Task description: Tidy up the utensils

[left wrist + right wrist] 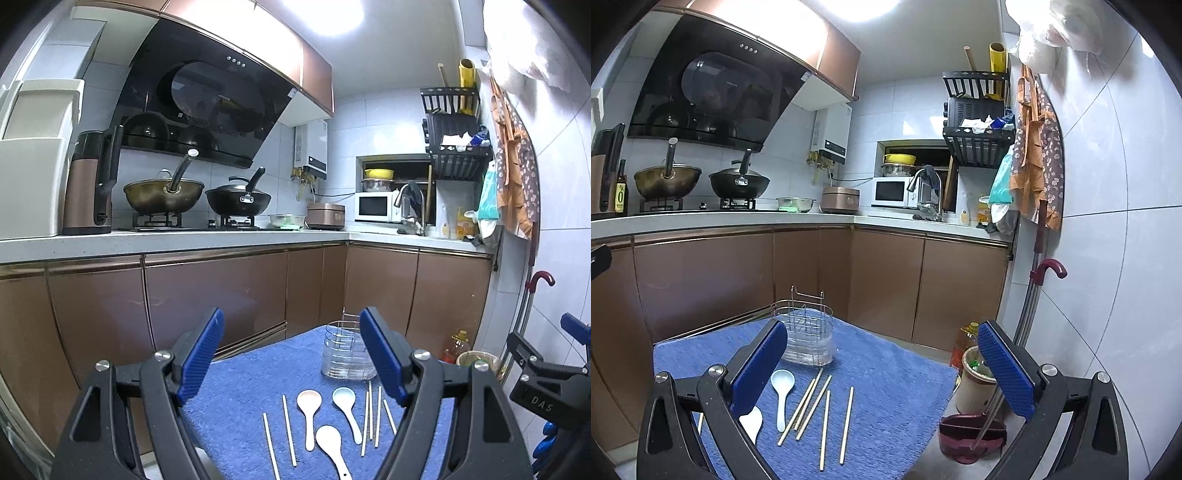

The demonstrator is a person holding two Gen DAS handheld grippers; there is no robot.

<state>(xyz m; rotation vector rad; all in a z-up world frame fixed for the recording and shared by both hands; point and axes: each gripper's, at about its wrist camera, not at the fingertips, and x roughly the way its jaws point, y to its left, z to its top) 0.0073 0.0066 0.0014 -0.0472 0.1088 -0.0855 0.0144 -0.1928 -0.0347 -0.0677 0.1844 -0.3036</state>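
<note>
Wooden chopsticks (pixel 812 406) beneath open right gripper (pixel 882 373).

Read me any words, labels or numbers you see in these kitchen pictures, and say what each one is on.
"DAS": white letters on the black right gripper body.
"0": large numeral on the yellow label of the dark glass bottle; its other characters are blurred.
Print on the white wall-mounted water heater and black range hood: too small.

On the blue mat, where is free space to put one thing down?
Free: the blue mat to the right of the chopsticks, up to its right edge, and the strip left of the wire holder. Crowded: the middle near edge, where spoons and chopsticks lie close together before the holder.
</note>
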